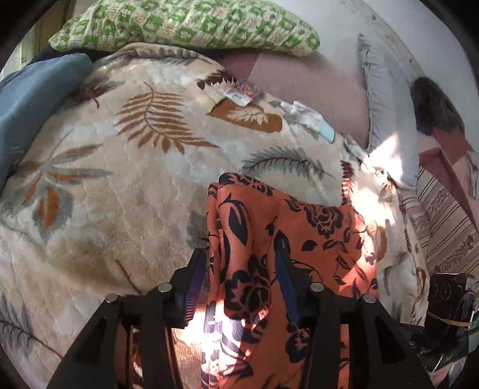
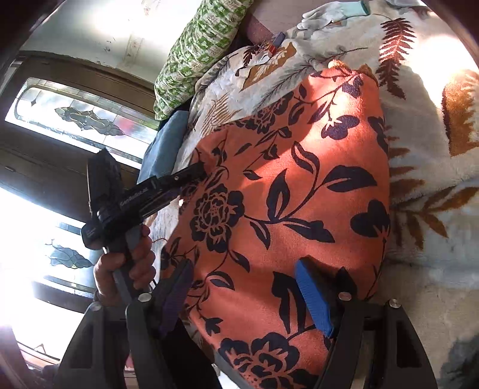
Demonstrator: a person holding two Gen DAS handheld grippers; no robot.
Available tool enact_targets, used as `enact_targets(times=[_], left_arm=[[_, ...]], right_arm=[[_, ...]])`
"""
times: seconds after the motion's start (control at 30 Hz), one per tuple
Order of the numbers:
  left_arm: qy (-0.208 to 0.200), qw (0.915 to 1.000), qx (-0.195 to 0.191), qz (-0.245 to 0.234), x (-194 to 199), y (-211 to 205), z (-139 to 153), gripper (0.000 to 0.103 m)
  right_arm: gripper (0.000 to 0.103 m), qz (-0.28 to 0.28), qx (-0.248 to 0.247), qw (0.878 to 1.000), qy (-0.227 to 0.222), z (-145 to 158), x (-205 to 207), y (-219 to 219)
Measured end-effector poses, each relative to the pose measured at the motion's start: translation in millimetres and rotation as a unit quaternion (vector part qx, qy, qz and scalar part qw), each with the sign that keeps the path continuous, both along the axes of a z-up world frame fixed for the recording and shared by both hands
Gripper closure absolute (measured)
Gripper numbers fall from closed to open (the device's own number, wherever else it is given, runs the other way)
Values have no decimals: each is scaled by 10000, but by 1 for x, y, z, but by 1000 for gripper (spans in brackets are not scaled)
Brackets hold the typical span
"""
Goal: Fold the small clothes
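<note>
two grippers work on one orange cloth with black flowers [image 1: 269, 239], which lies on a cream blanket with fern leaves [image 1: 104, 194]. in the left wrist view the left gripper [image 1: 241, 287] has its fingers spread apart, and a raised fold of the cloth stands between them; one blue pad [image 1: 286, 287] touches the fabric, but the other finger is apart from it, so nothing is pinched. in the right wrist view the orange cloth [image 2: 299, 179] fills the space in front of the right gripper [image 2: 248, 296]; its fingers are also spread, with the cloth between and under them, and the blue pad [image 2: 314, 299] rests on the fabric. the left gripper [image 2: 197, 170] is seen there too, its tip at the left edge of the cloth, held by the person's hand [image 2: 125, 266]. one green patterned pillow [image 1: 185, 27] lies at the far end of the blanket, one blue-grey cushion [image 1: 30, 98] is beside it, and one small white packet [image 1: 239, 94] lies on the blanket, well apart from the cloth.
</note>
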State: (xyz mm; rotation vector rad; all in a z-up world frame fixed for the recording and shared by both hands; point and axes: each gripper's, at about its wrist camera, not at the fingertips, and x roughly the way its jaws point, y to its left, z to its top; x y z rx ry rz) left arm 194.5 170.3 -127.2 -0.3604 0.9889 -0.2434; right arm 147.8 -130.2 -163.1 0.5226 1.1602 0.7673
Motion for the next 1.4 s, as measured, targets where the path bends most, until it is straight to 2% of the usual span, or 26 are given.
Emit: enact_targets(times=[0.07, 0.13, 0.23, 0.33, 0.37, 0.4, 0.43, 0.47, 0.5, 0.53, 0.57, 0.67, 0.7, 0.73, 0.8, 0.83, 0.9, 1.0, 1.07, 1.2, 1.27, 1.4], left_arm=[[-201, 9994, -275, -52, -22, 5, 19, 47], [-327, 9978, -490, -319, -38, -5, 31, 46], [-209, 9979, -335, -518, -49, -24, 21, 45], [353, 9985, -108, -406, -45, -28, -21, 47], [370, 9985, 18, -399, -45, -29, -30, 48], [289, 9986, 89, -433, -46, -30, -31, 49], [308, 9985, 147, -435, -44, -30, -30, 49], [333, 9985, 160, -413, -43, -31, -29, 49], [322, 9985, 168, -407, -43, -31, -30, 49], [268, 9986, 191, -425, -44, -31, -30, 49], [221, 9985, 236, -453, -45, -32, -31, 49], [156, 9983, 323, -455, -47, -34, -31, 49], [165, 9984, 312, -438, -47, -34, -31, 49], [174, 9985, 291, -421, -46, -33, -31, 49], [184, 9986, 265, -423, -48, -33, -30, 49], [175, 9985, 307, -411, -48, -34, -30, 49], [132, 9985, 390, -364, -51, -35, -25, 48], [61, 9981, 574, -215, -55, -35, -16, 48], [-41, 9968, 795, -84, -58, -34, -8, 41], [-374, 9934, 1075, 105, -60, -25, 7, 19], [-361, 9940, 1018, 193, -54, -17, 9, 17], [76, 9965, 776, 318, -31, -4, -7, 17]], right_arm=[[29, -11, 180, 9996, -199, 18, 3, -7], [27, -111, 345, 9988, -343, 35, 17, -12], [26, -280, 863, 9956, -253, 42, 57, -17], [23, -533, 1456, 9878, 154, 18, 107, -20], [23, -725, 1389, 9873, 278, 2, 120, -23], [24, -948, 998, 9894, 460, -19, 132, -24], [42, -1159, 823, 9864, 830, -44, 139, -27], [43, -1357, 984, 9819, 884, -50, 138, -33], [42, -1361, 1050, 9819, 789, -42, 134, -36], [31, -1317, 1006, 9841, 632, -29, 128, -35], [25, -1168, 1011, 9869, 469, -16, 120, -32], [22, -626, 1401, 9882, 27, 17, 84, -28], [18, -449, 1486, 9879, -68, 20, 70, -25], [17, -318, 1358, 9902, -82, 16, 60, -20], [19, -176, 606, 9978, 207, -15, 50, -7], [20, -283, 632, 9975, 119, -19, 47, -9], [20, -453, 669, 9967, 98, -2, 41, -15], [20, -410, 682, 9962, -341, 29, 28, -17], [20, -414, 528, 9964, -524, 37, 17, -21], [18, -756, -111, 9957, -530, 23, 2, -48], [17, -912, -211, 9950, -345, 10, -1, -61], [16, -1095, 176, 9938, 13, -11, 2, -79]])
